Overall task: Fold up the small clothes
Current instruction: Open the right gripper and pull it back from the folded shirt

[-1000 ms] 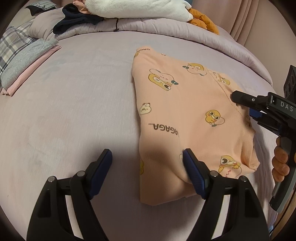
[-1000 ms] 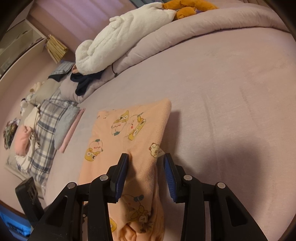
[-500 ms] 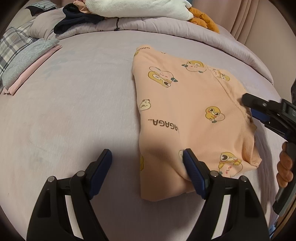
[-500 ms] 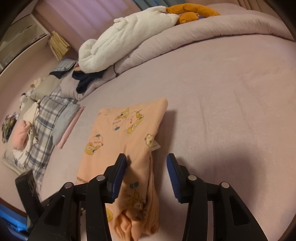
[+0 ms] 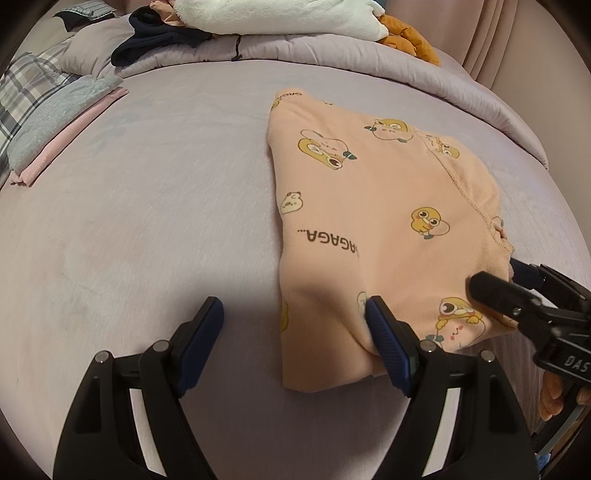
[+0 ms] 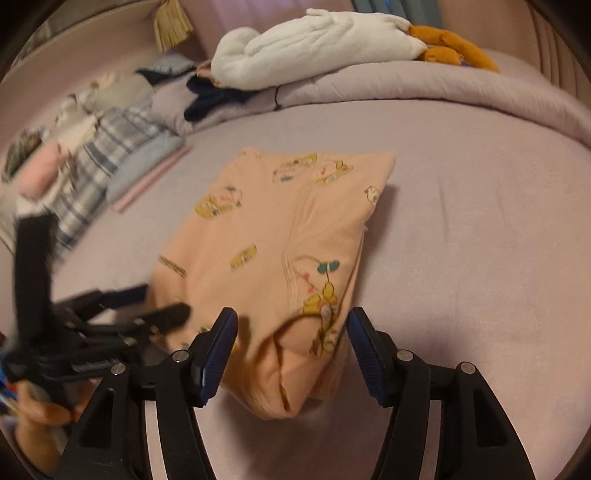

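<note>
A peach garment with duck prints [image 5: 373, 218] lies folded on the lilac bed; it also shows in the right wrist view [image 6: 280, 251]. My left gripper [image 5: 295, 325] is open at the garment's near left corner, its right finger [image 5: 388, 350] touching the cloth and its left finger over bare sheet. My right gripper [image 6: 291, 339] is open, its jaws either side of the garment's near right corner. It also appears in the left wrist view [image 5: 517, 288] at the garment's right edge. The left gripper shows blurred in the right wrist view [image 6: 147, 306].
Folded clothes in grey, pink and plaid [image 5: 55, 125] are stacked at the bed's left. A rolled lilac duvet [image 5: 332, 55] runs along the far side with a white plush [image 5: 277, 14], dark clothing [image 5: 159, 40] and an orange toy [image 5: 410, 37] on it.
My right gripper has opened wider and swung toward the garment's near right corner. My left gripper has stayed at the near left corner. The garment has not moved.
</note>
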The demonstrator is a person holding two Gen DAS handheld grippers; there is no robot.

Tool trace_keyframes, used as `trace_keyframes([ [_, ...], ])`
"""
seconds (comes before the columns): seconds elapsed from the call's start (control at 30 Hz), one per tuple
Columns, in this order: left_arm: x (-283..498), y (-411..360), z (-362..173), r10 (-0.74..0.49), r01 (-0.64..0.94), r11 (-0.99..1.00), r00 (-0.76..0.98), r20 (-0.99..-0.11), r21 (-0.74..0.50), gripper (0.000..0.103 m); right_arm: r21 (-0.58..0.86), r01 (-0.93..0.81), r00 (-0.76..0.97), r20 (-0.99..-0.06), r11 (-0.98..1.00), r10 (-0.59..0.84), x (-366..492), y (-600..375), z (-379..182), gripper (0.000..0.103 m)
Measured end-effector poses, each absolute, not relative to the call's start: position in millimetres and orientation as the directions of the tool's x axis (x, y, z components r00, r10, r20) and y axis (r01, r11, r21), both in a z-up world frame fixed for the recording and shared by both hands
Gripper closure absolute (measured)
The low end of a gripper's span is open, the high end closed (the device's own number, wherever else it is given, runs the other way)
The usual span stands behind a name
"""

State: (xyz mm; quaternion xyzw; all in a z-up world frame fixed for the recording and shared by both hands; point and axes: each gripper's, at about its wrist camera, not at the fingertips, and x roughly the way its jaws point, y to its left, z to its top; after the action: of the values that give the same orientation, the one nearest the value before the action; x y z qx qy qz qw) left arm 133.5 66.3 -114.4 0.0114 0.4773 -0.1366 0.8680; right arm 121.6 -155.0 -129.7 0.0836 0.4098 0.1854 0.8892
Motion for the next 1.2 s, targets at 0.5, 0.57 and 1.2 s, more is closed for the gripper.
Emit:
trace_keyframes([
  [0.5,133,69,-114,-0.227,0.249,0.962,0.506,-0.832,-0.111,0.022,0.336,-0.171,0.608,-0.704,0.926,0.367,114,-174,-135,0.041],
  [0.57,133,69,-114,-0.228,0.249,0.962,0.506,-0.832,-0.112,0.022,0.333,-0.169,0.609,-0.704,0.927,0.364,113,-174,-135,0.041],
  [1.2,127,77,-114,-0.229,0.242,0.963,0.507,-0.831,-0.118,0.022,0.345,-0.159,0.610,-0.703,0.925,0.367,112,-180,-136,0.041],
])
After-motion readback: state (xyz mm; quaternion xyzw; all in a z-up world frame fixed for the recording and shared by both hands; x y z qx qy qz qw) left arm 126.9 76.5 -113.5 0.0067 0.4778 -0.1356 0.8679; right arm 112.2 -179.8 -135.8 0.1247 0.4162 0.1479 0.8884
